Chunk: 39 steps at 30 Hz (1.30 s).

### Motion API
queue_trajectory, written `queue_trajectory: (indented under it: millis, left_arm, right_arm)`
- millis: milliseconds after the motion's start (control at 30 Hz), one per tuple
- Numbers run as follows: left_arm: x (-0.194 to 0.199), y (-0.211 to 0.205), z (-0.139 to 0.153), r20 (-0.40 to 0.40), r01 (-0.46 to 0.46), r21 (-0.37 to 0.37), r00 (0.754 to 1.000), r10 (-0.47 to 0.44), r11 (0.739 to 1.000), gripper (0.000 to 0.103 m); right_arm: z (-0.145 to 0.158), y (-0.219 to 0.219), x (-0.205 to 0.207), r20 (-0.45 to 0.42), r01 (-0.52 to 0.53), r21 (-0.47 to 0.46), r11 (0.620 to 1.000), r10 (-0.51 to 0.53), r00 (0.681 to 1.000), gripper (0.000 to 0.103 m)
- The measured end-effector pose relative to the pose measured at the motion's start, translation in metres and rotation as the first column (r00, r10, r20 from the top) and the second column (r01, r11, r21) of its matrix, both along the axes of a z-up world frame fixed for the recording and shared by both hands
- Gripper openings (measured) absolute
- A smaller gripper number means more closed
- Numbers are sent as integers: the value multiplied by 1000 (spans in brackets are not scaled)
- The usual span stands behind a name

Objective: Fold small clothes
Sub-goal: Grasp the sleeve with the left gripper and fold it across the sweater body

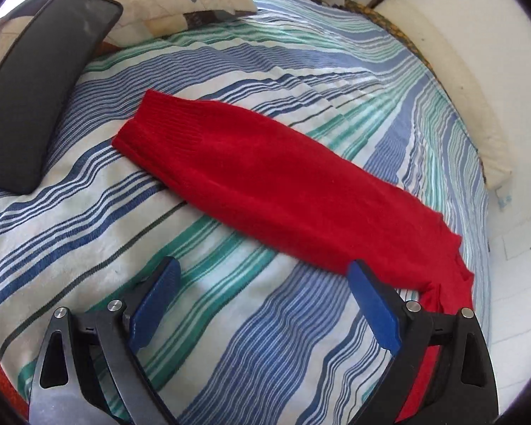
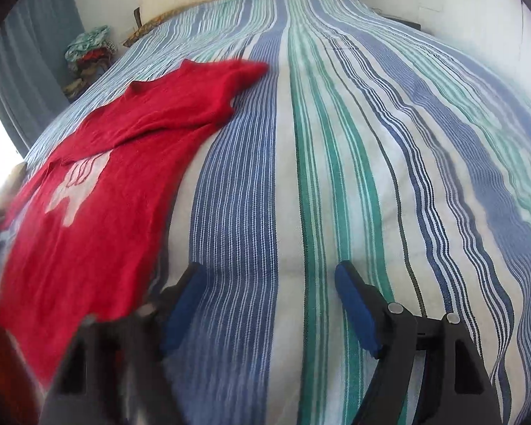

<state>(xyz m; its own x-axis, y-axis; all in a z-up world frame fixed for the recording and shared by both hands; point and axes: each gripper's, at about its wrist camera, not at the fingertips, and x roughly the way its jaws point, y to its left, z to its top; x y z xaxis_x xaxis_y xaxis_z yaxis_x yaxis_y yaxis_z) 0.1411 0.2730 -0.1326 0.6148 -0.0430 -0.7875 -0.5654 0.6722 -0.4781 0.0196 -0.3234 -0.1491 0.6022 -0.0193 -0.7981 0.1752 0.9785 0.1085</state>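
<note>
My left tongs [image 1: 262, 276] and right tongs [image 2: 269, 279] gaped empty over the striped bedspread [image 1: 251, 336]; the red knitted sweater [image 1: 265, 177] lay flat; a black oblong cushion [image 1: 35, 99] sat far left.

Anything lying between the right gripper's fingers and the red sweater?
Nothing but bare striped bedspread separates the open right gripper from the red sweater, as the right wrist view shows.

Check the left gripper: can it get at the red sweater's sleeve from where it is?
Probably yes. The left gripper is open with only striped bedspread between its fingers, and the red sweater sleeve lies flat just beyond and beside its right finger. Nothing sits in between.
</note>
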Motion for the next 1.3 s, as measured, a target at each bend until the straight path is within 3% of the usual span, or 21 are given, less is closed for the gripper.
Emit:
queue_trajectory:
  millis: [167, 233, 267, 300, 333, 367, 433, 500, 567, 600, 700, 800, 867, 933, 967, 1000, 1033, 1100, 1167, 1300]
  left_arm:
    - [19, 29, -6, 24, -108, -34, 994, 109, 994, 96]
    - [18, 38, -8, 36, -182, -41, 982, 184, 982, 84]
    - [18, 42, -9, 33, -214, -37, 976, 215, 976, 63]
    - [18, 46, -11, 29, -235, -42, 971, 236, 971, 28]
    - [18, 50, -12, 28, -241, -63, 970, 243, 969, 9]
    - [20, 53, -11, 31, -228, -81, 972, 231, 970, 6]
    - [27, 45, 12, 47, -190, 12, 981, 190, 982, 6]
    - [45, 18, 47, 75, -92, 139, 994, 82, 986, 6]
    - [68, -28, 93, 127, 38, 267, 989, -74, 963, 6]
    - [79, -57, 116, 149, 104, 331, 976, -161, 938, 6]
    - [102, -159, 176, 199, 284, 480, 887, -418, 830, 6]
    - [111, -262, 208, 203, 429, 570, 752, -627, 700, 6]
    - [116, -319, 207, 181, 514, 582, 674, -717, 630, 9]
    - [121, -365, 185, 116, 611, 550, 620, -776, 570, 26]
    - [123, -383, 167, 55, 661, 526, 601, -797, 535, 55]
    - [121, -398, 147, -13, 703, 507, 584, -812, 498, 69]
    - [114, -406, 129, -65, 734, 493, 567, -821, 468, 68]
    - [92, -403, 101, -90, 770, 451, 542, -836, 451, 66]
    - [66, -382, 82, -90, 786, 408, 540, -837, 464, 66]
    - [33, -308, 65, -127, 744, 425, 614, -779, 516, 66]
  right_arm:
    - [-3, 5, -2, 11, 2, -27, 1000, -2, 1000, 80]
    - [-3, 3, -3, 18, 6, -13, 1000, -6, 1000, 80]
    - [-3, 2, -3, 20, 7, -9, 1000, -6, 1000, 80]
    - [-3, 2, -4, 21, 7, -8, 1000, -6, 1000, 80]
    - [-4, 2, -3, 21, 6, -10, 1000, -6, 1000, 80]
    - [-4, 2, -4, 21, 5, -12, 1000, -5, 1000, 81]
    - [-4, 3, -3, 22, 2, -14, 1000, -2, 1000, 82]
    - [-5, 4, -3, 22, -3, -17, 1000, 3, 1000, 84]
    - [-5, 5, -3, 21, -8, -20, 1000, 8, 1000, 85]
    - [-5, 5, -3, 21, -9, -20, 1000, 9, 1000, 85]
    - [-6, 4, -2, 20, -14, -13, 1000, 14, 1000, 86]
    - [-5, 4, -3, 20, -16, -5, 1000, 16, 1000, 86]
    - [-5, 3, -3, 22, -16, 1, 1000, 16, 1000, 86]
    - [-6, 3, -3, 22, -17, 2, 1000, 17, 1000, 86]
    - [-6, 3, -3, 23, -16, 2, 1000, 16, 1000, 86]
    - [-5, 3, -3, 22, -17, 2, 1000, 17, 1000, 86]
    - [-6, 3, -3, 21, -17, 2, 1000, 17, 1000, 86]
    - [-5, 2, -4, 19, -20, 4, 1000, 20, 1000, 86]
    - [-6, 2, -5, 19, -25, 7, 1000, 24, 1000, 86]
    - [-6, 2, -6, 22, -33, 12, 999, 33, 999, 87]
